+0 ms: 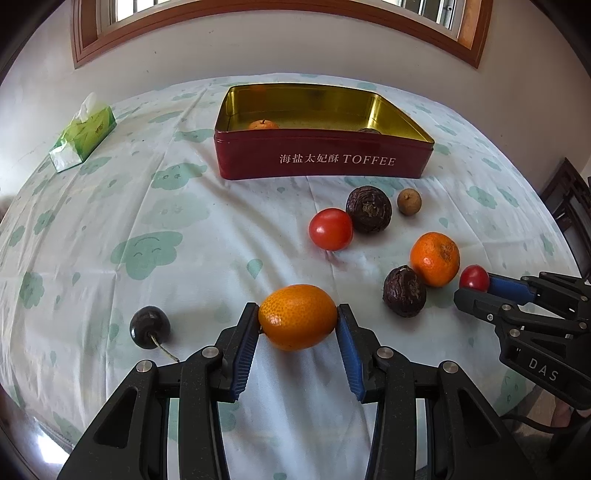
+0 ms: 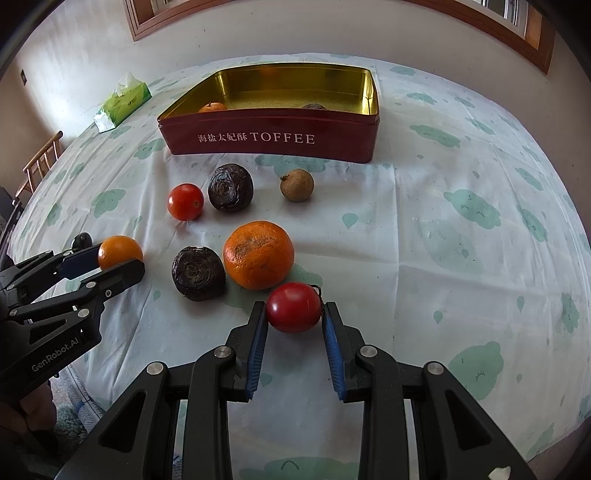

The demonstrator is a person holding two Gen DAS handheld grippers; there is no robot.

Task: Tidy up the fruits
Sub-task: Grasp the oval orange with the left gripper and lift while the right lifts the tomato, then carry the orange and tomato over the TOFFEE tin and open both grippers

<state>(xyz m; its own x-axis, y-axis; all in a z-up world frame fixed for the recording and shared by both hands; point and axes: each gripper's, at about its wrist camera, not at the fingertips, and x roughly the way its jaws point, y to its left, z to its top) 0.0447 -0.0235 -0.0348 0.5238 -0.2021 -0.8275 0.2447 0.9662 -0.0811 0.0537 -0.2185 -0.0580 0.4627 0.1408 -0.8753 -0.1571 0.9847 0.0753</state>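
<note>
Where each camera looks along its own black fingers with blue ribbed pads, a fruit sits clamped between them: the left gripper (image 1: 297, 318) is closed on a smooth oval orange kumquat-like fruit (image 1: 297, 316), the right gripper (image 2: 294, 309) on a small glossy red tomato (image 2: 293, 307). Both fruits rest low on the white tablecloth with pale green cloud prints (image 2: 424, 229). Just beyond lie a dark stemmed cherry (image 1: 149, 327), a speckled round mandarin (image 2: 258, 254), two wrinkled dark purple fruits (image 2: 198, 273) (image 2: 230, 187), a second red tomato (image 2: 185, 201) and a small brown longan (image 2: 296, 185). Farther back stands the open red toffee tin with a gold interior (image 2: 280, 138) — its front wall hides all but the tops of an orange fruit (image 2: 212, 107) and a dark one (image 2: 314, 106) inside. A green tissue pack (image 1: 83, 134) lies far left; a wood-framed window (image 1: 280, 22) is cut off above the white wall.
</note>
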